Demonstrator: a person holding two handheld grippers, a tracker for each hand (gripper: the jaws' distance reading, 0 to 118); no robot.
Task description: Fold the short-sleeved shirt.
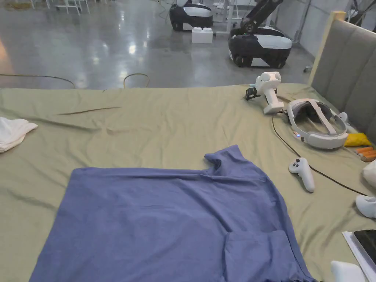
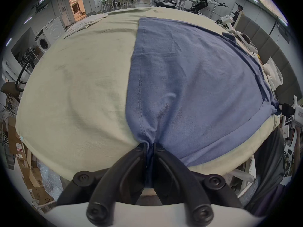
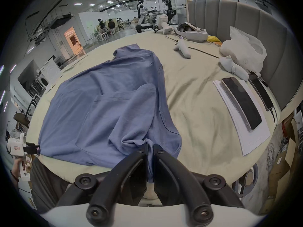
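A blue short-sleeved shirt (image 1: 165, 220) lies spread on the olive bed sheet (image 1: 147, 125), hem to the left, collar to the right, one sleeve folded over its near right part. In the left gripper view my left gripper (image 2: 150, 146) is shut on the near hem corner of the shirt (image 2: 188, 83). In the right gripper view my right gripper (image 3: 150, 146) is shut on a bunched near edge of the shirt (image 3: 106, 99) at the shoulder end. The right gripper (image 2: 286, 110) appears far right in the left gripper view, the left gripper (image 3: 31, 148) far left in the right gripper view.
On the right of the bed lie a white headset (image 1: 317, 123), a spare white gripper (image 1: 270, 91), a hand controller (image 1: 303, 172), a cable, phones on a white pad (image 3: 242, 102) and a plastic bag (image 3: 244, 50). A white cloth (image 1: 13, 132) sits at the left edge. A padded headboard (image 1: 349, 69) stands at right.
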